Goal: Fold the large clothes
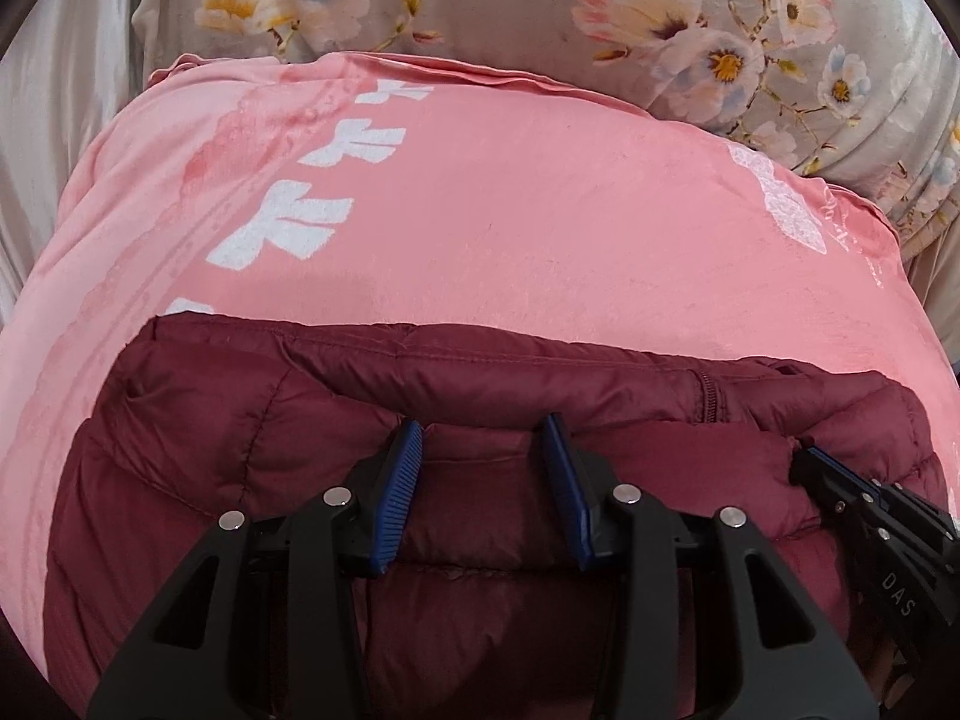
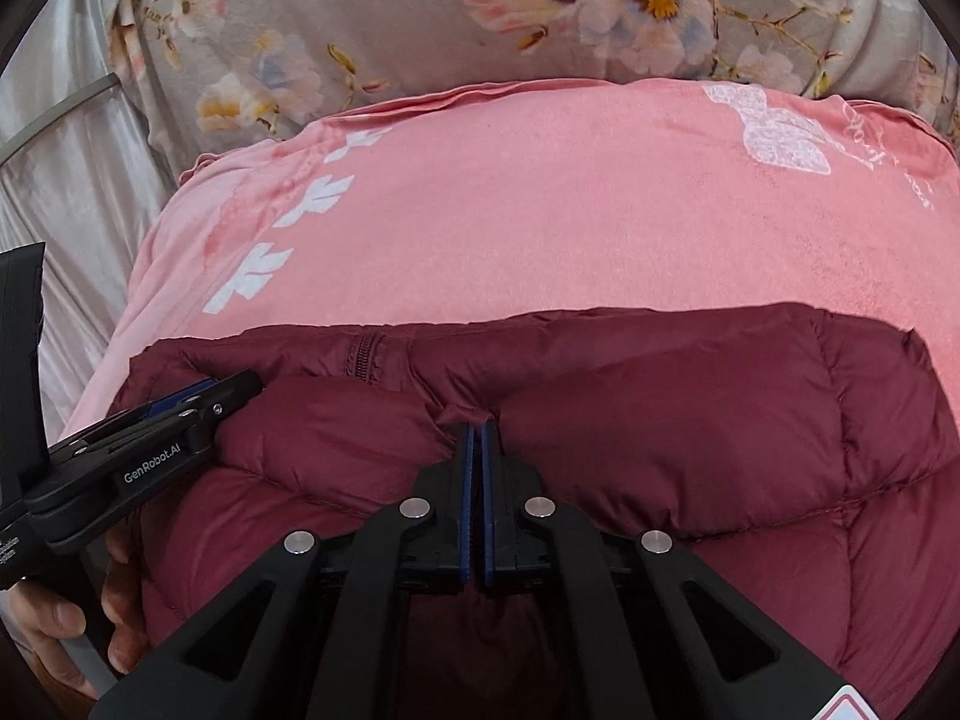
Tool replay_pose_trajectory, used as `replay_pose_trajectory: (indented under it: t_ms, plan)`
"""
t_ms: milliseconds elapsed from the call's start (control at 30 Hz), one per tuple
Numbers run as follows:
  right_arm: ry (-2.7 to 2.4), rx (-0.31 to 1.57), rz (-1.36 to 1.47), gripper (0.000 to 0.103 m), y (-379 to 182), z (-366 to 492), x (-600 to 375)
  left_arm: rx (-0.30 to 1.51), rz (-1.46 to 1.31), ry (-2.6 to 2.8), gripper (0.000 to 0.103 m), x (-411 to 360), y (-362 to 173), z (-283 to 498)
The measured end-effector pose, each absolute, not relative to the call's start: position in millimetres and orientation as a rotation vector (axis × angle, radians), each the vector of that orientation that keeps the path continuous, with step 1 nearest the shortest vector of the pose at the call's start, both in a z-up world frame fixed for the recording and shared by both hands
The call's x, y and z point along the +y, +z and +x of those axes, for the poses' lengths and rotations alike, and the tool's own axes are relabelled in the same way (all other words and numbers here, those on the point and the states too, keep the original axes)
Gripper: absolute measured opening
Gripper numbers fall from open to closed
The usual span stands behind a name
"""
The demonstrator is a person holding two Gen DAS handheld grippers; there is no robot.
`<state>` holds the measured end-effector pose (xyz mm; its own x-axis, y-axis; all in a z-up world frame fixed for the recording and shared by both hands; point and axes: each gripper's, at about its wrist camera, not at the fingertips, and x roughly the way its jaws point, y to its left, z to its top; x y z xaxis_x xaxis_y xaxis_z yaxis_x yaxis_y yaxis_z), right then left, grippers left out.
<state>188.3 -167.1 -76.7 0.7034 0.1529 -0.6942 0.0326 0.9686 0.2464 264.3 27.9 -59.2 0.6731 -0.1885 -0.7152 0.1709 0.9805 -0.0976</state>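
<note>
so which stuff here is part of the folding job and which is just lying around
In the job:
jacket, maroon and puffy
right gripper, shut on a pinch of jacket fabric
left gripper, open, fingers either side of a jacket fold

Just lying about:
pink blanket under the jacket
floral bedding behind it

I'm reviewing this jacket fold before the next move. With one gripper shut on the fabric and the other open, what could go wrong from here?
1. The right gripper pinches only a small tuck of the maroon puffer jacket; the slick shell may slip out when pulled.
2. The left gripper is open, its fingers astride a padded fold; lifting now would probably raise one side only and skew the fold.
3. Dragging the jacket may bunch the pink blanket beneath it.
</note>
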Motion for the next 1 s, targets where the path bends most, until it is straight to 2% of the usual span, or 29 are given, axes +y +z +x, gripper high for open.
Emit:
replay_pose_trajectory:
  t_ms: [767,867,1000]
  plan:
    - [0.082,0.827,0.280,0.000,-94,200,-166,0.782,0.008,-0.171,0.041,19,-73,267]
    - [0.069,0.837,0.251,0.000,-80,196,-163,0.792,-0.044,-0.204,0.041,31,-68,266]
    - [0.091,0.795,0.257,0.005,-54,185,-158,0.761,-0.067,-0.191,0.041,59,-45,254]
